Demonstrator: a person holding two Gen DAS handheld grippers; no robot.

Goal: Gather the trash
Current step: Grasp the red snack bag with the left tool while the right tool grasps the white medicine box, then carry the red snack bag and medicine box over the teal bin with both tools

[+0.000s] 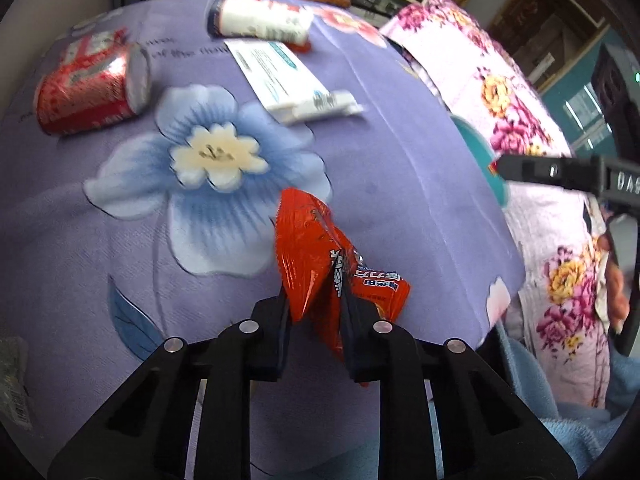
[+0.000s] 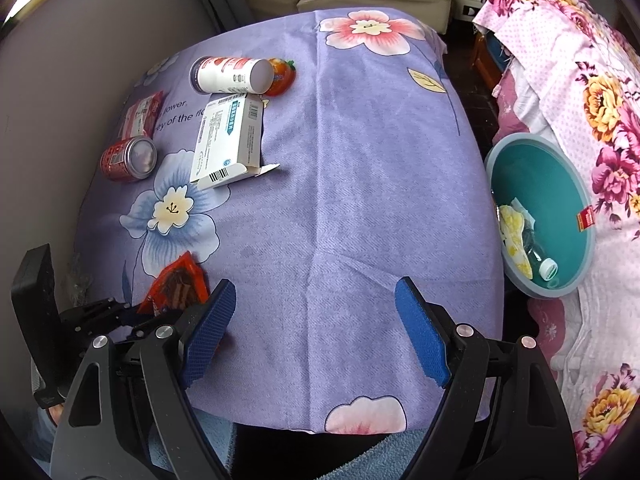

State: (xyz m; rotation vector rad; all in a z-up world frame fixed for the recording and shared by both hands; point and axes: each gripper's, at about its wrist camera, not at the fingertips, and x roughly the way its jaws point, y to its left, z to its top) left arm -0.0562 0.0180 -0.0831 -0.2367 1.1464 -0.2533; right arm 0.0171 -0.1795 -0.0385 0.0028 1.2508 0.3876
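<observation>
Left gripper (image 1: 314, 300): jaws narrow, clamped on a crumpled red snack wrapper (image 1: 320, 256); wrapper pinched at its near end, far end pointing out over the purple floral tablecloth (image 1: 400, 152). Same wrapper seen from the right wrist view (image 2: 176, 284), near the left front edge of the table.

Right gripper (image 2: 316, 332): jaws wide apart, blue pads (image 2: 210, 332) bare, nothing between them; positioned over the front middle of the tablecloth.

Remaining on the cloth, far left area: red drink can (image 2: 128, 159) on its side; white medicine box (image 2: 228, 140) with one end flap open, just beside the can; white cylindrical canister (image 2: 232, 75) lying on its side beyond the box; small orange fruit-shaped item (image 2: 282, 76) touching the canister's end; red-and-white packet (image 2: 142, 114) beyond the can.

Teal bin (image 2: 576, 184) off the table's right edge, against pink floral fabric (image 2: 580, 80). Inside: yellow wrapper (image 2: 512, 236) and a green bottle with white cap (image 2: 540, 262).
</observation>
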